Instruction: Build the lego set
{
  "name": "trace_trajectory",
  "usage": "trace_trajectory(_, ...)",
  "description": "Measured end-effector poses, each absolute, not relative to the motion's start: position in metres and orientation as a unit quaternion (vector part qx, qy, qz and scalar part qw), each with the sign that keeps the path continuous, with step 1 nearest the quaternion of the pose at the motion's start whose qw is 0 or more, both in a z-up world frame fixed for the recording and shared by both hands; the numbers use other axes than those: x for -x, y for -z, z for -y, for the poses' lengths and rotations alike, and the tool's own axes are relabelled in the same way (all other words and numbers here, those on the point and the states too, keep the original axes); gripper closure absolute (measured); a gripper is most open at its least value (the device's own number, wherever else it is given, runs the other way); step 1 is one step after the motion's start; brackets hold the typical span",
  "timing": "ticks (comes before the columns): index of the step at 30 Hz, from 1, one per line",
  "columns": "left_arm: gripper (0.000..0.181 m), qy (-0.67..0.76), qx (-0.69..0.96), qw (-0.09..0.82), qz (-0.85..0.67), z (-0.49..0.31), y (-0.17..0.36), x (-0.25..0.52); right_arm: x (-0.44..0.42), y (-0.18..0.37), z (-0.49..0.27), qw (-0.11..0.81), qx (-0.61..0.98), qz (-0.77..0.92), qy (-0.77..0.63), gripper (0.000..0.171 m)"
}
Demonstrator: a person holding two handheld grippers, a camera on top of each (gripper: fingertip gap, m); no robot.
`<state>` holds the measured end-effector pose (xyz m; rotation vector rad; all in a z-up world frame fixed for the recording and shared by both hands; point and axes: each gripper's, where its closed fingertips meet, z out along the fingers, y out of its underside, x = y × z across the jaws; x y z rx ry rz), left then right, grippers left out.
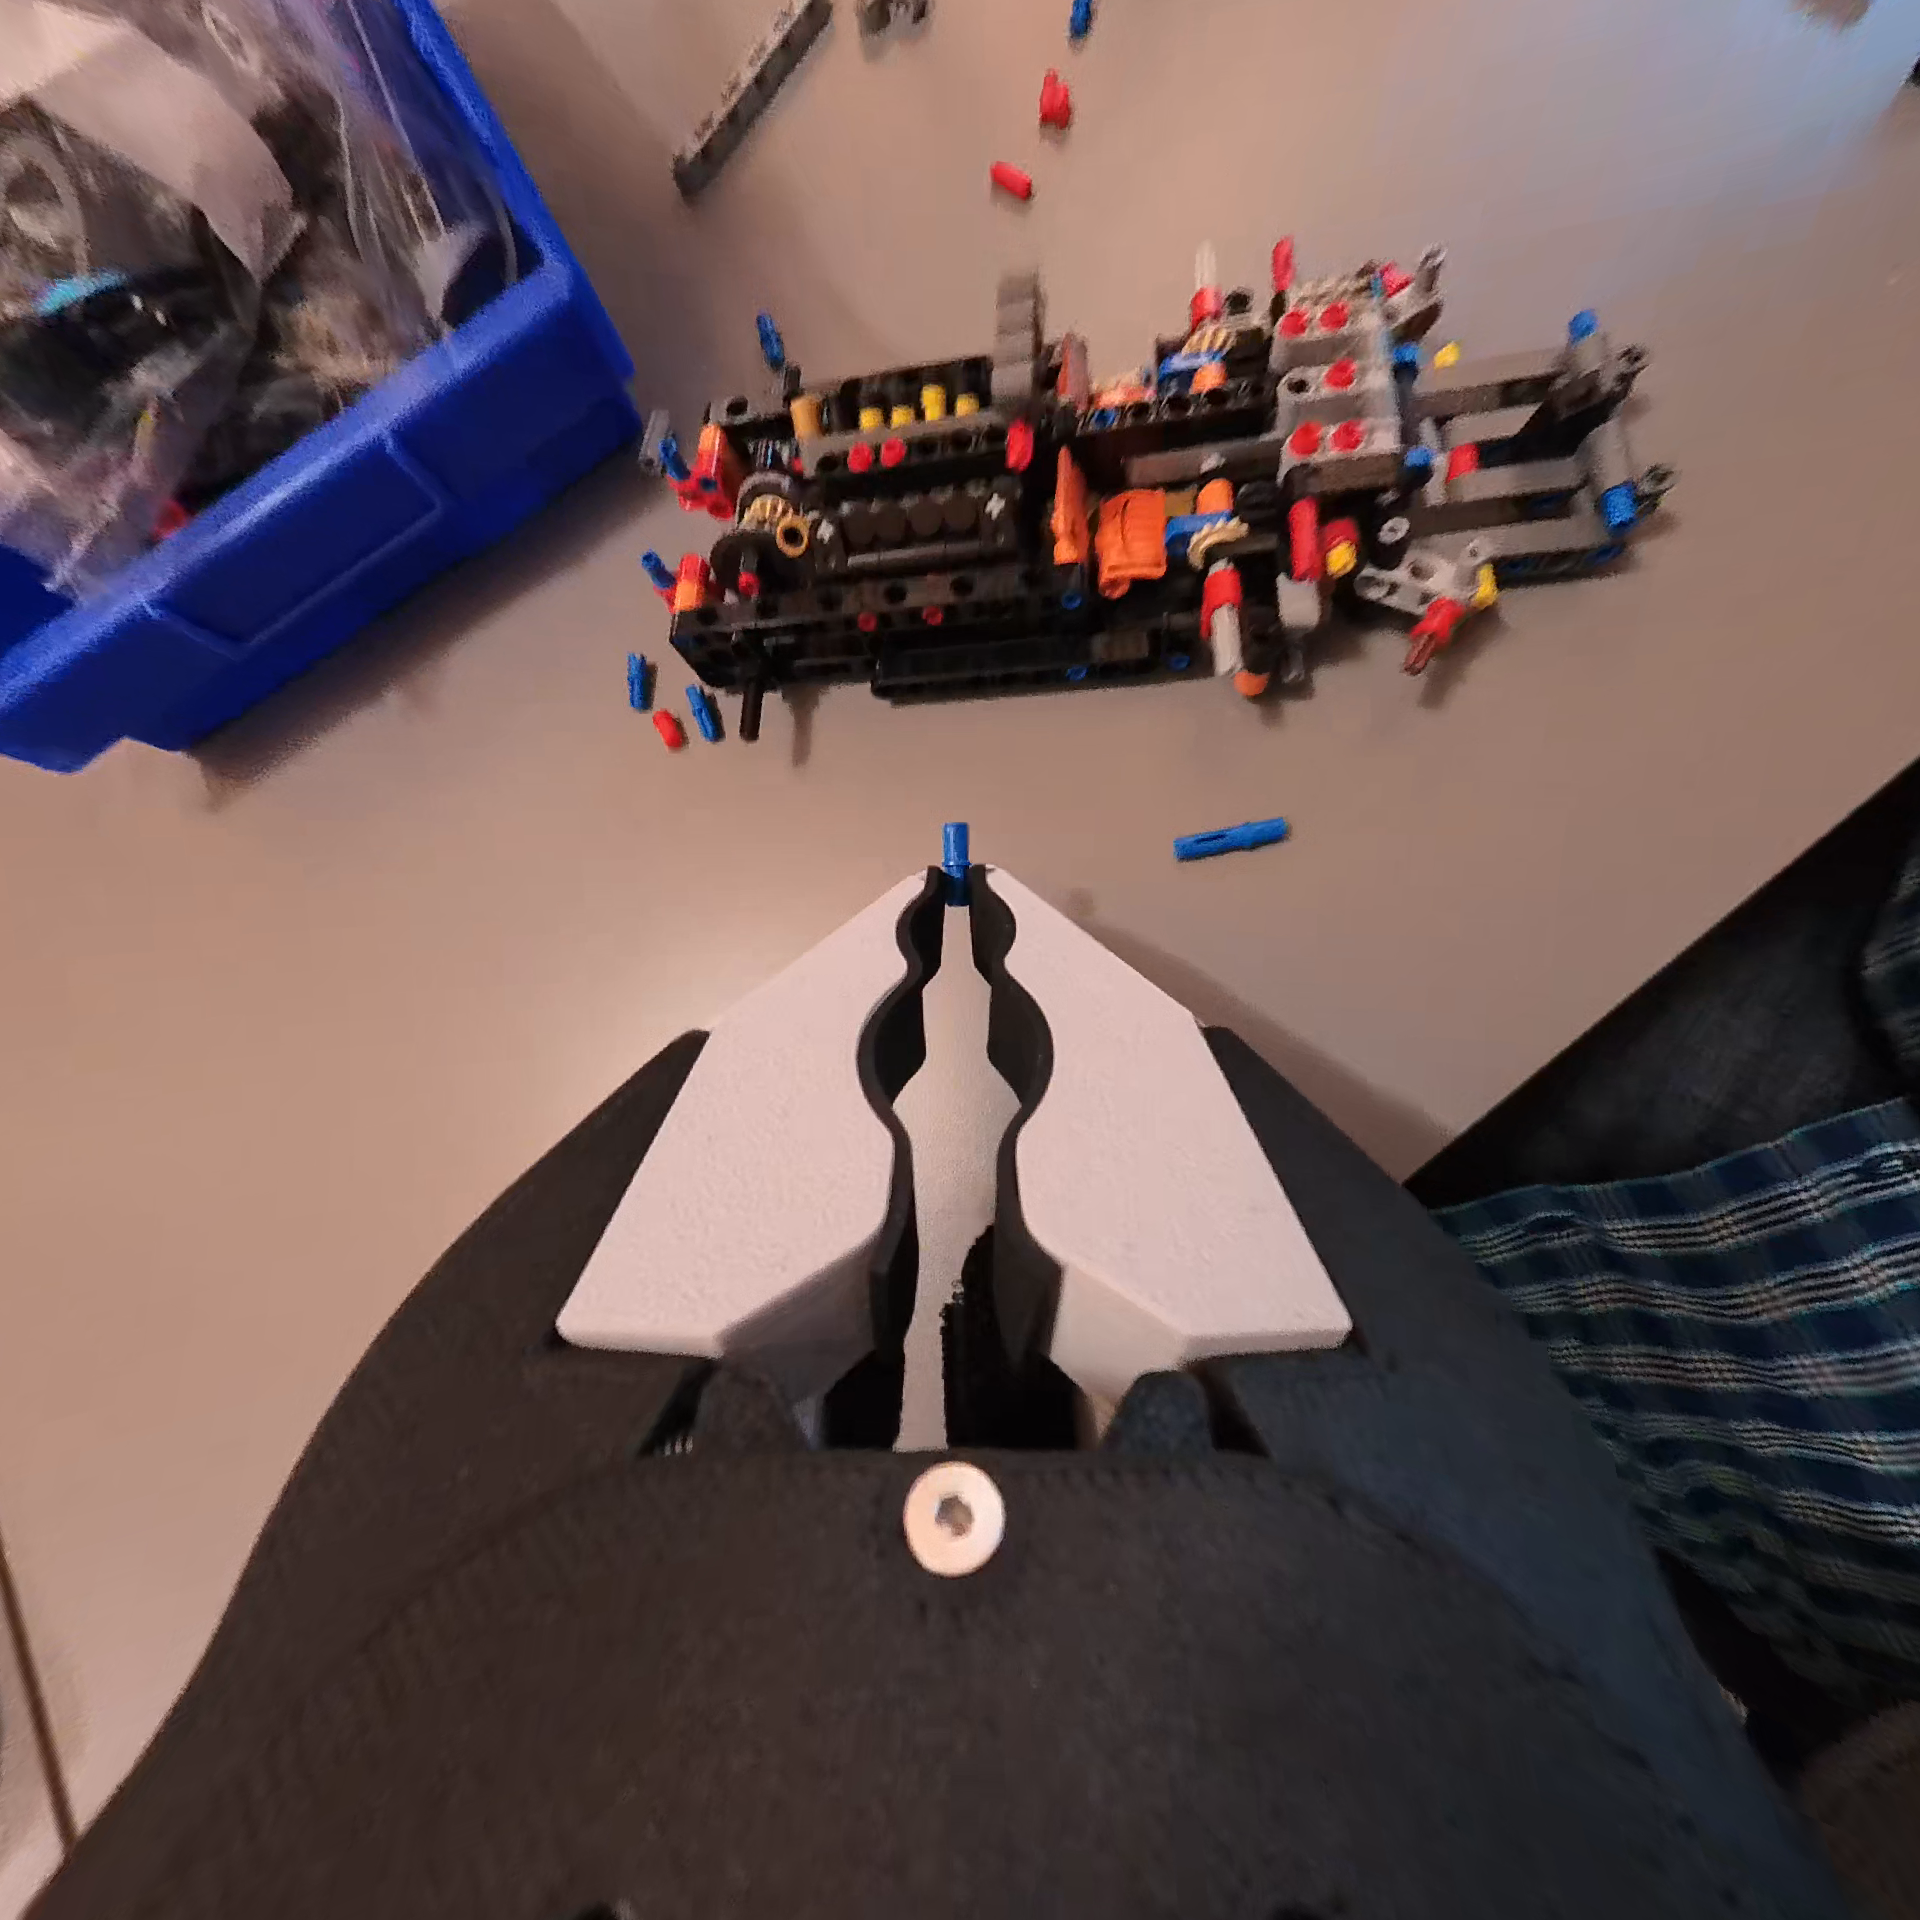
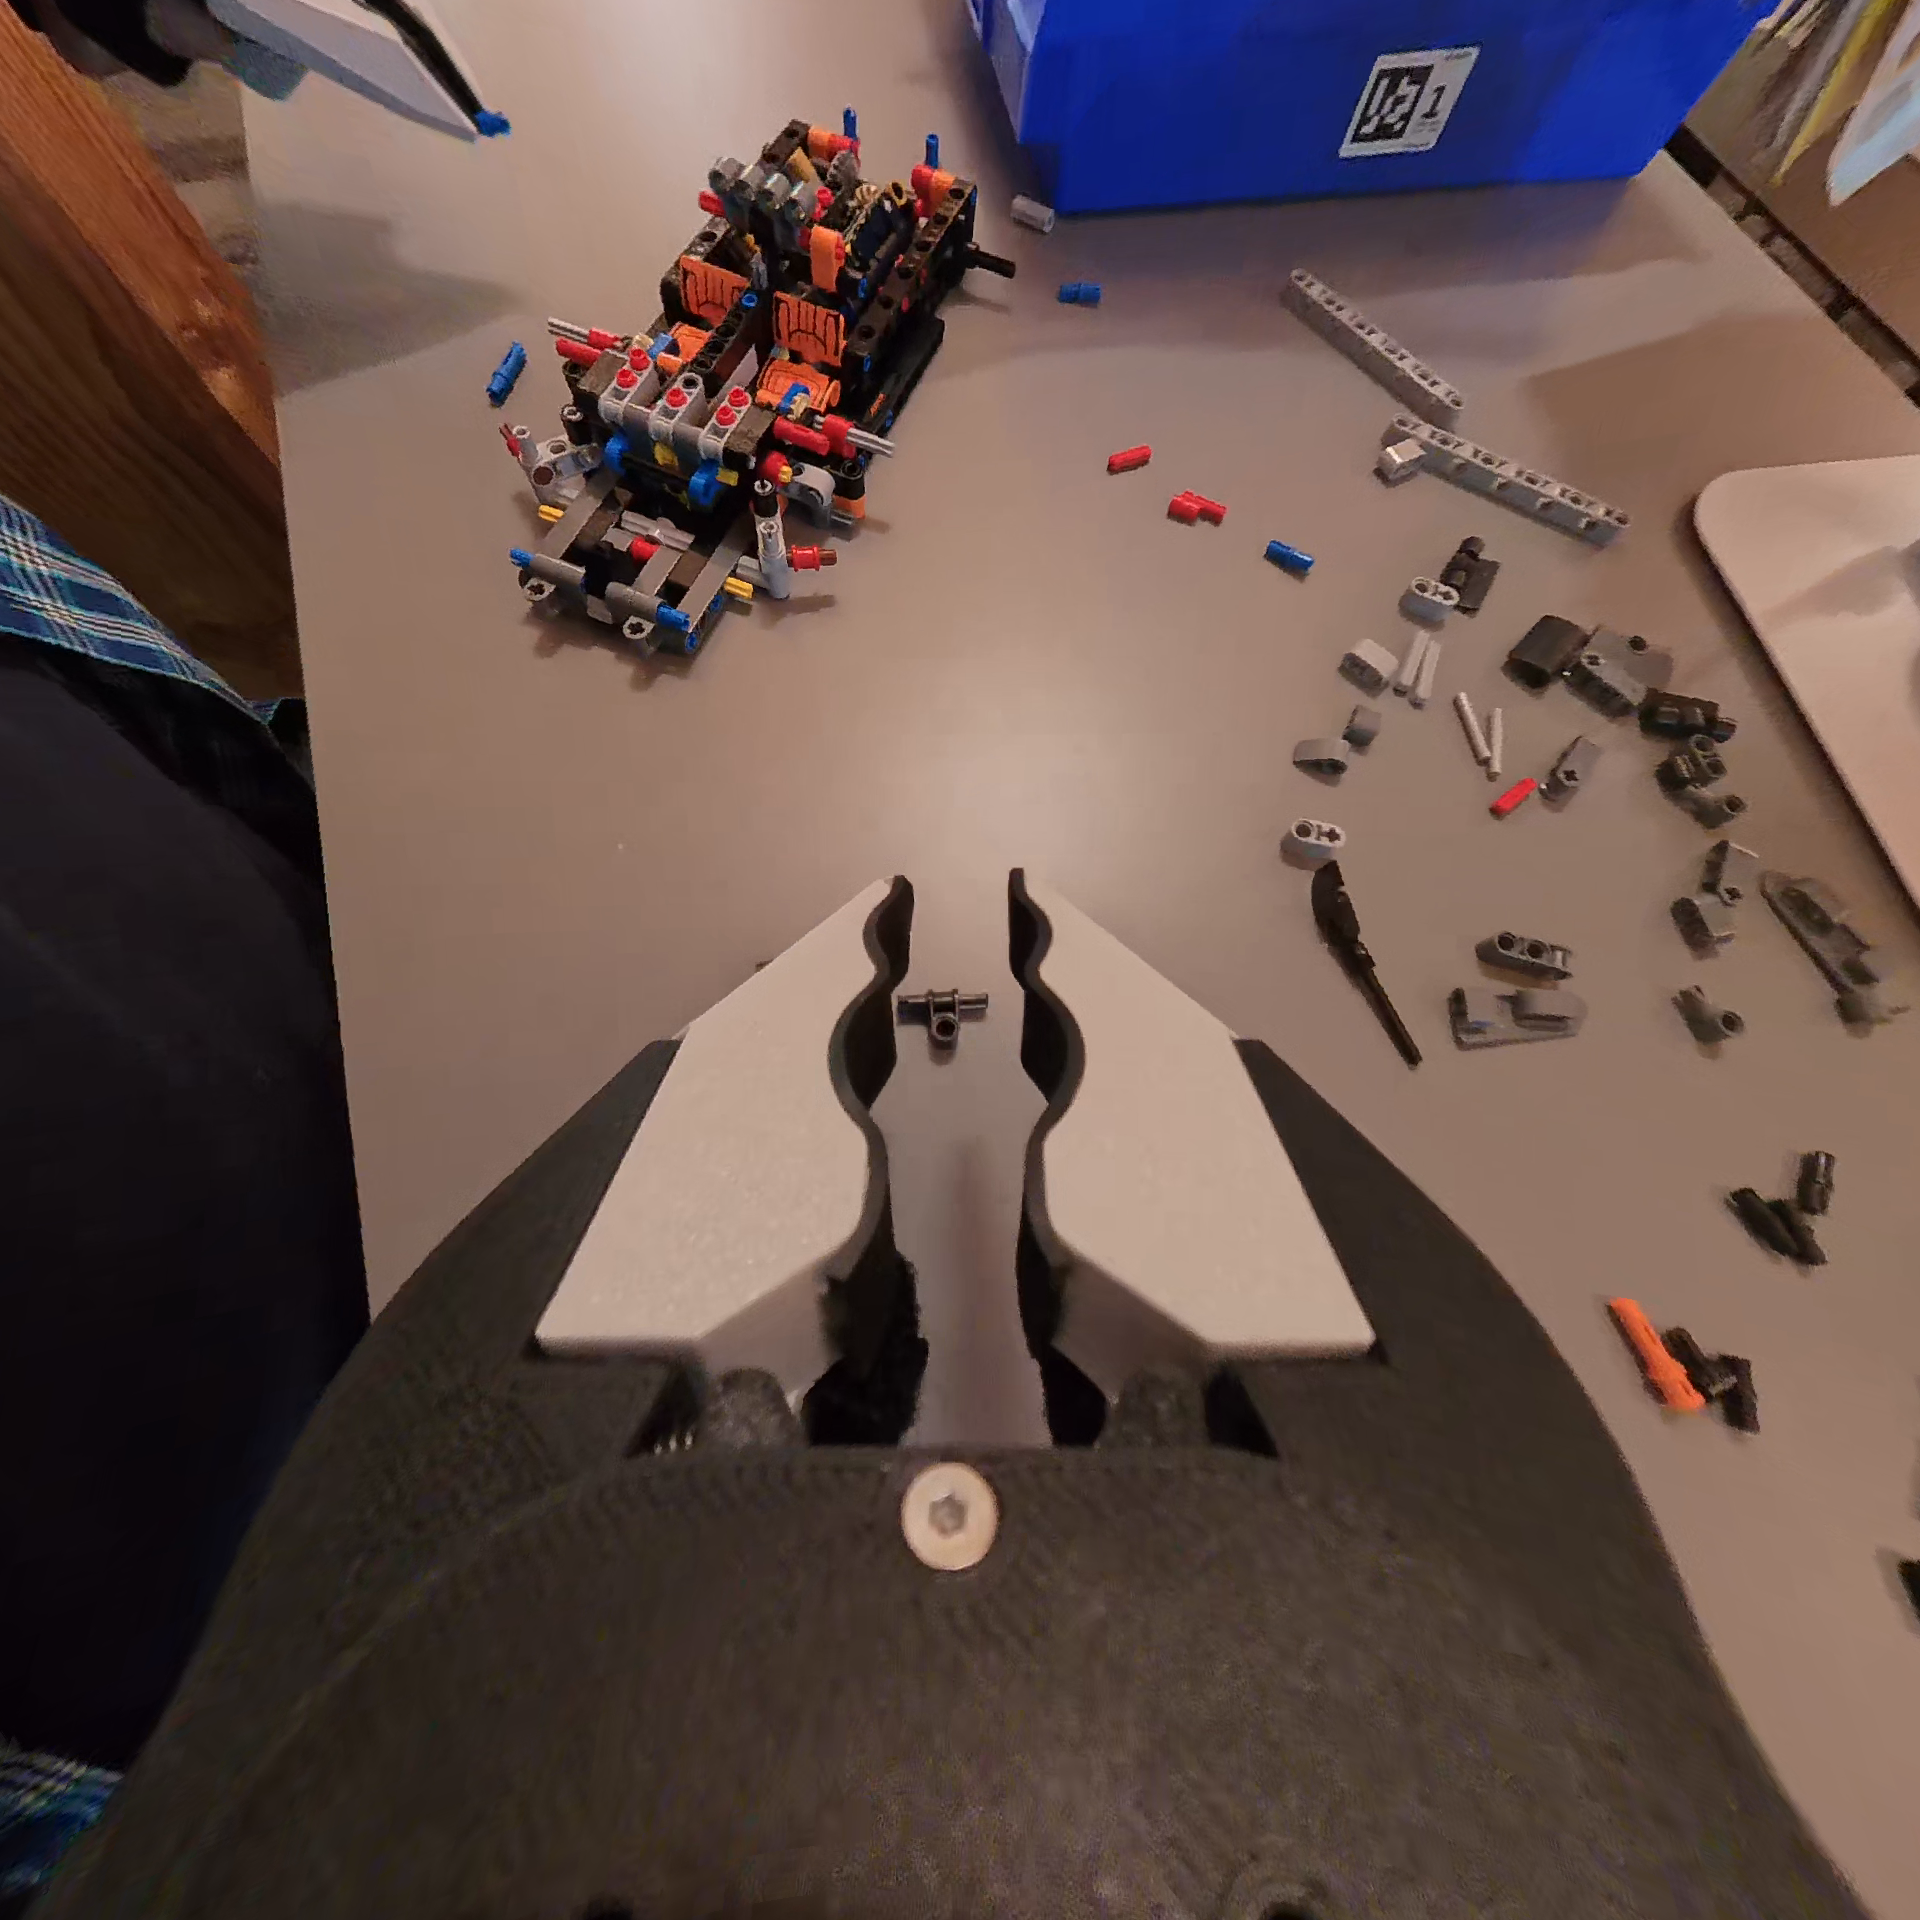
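Observation:
The half-built lego chassis [image 1: 1143, 488] lies on the grey table, black and grey with red, blue and orange parts; it also shows in the right wrist view [image 2: 748, 384]. My left gripper [image 1: 956, 878] is shut on a small blue pin [image 1: 955, 844], held above the table short of the chassis. That gripper shows at the top left of the right wrist view [image 2: 457, 104]. My right gripper [image 2: 961, 883] is open above the table, its fingers either side of a small black T-shaped connector [image 2: 942, 1010] lying on the table.
A blue bin [image 1: 312, 520] of bagged parts stands left of the chassis; it also shows in the right wrist view [image 2: 1299, 94]. Loose pins [image 1: 1231, 837] and grey beams [image 2: 1507, 478] lie about. Several grey and black parts [image 2: 1621, 675] lie right. A white tray [image 2: 1829, 623] sits far right. The gap from one gripper's tips to the other's is roughly 30 cm. The small black T-shaped connector [image 2: 942, 1010] is about 6 cm from my right fingertips and 30 cm from my left.

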<state>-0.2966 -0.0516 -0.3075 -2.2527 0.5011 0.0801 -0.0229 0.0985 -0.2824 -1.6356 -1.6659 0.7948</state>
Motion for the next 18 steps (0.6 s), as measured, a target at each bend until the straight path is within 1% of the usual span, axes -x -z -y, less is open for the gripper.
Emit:
trace_trajectory(9, 0.178, -0.006, 0.873, 0.424, -0.241, 0.036, 0.282, 0.242, -0.017, 0.284, -0.094, 0.341, 0.638, 0.620, -0.304, 0.154)
trace_trajectory(15, 0.178, 0.034, 0.858, 0.428, -0.282, 0.021, 0.271, 0.182, -0.038, 0.297, -0.082, 0.322, 0.629, 0.636, -0.311, 0.153)
trace_trajectory(18, 0.178, 0.057, 0.851, 0.419, -0.312, 0.010, 0.274, 0.144, -0.047, 0.301, -0.077, 0.315, 0.619, 0.647, -0.315, 0.152)
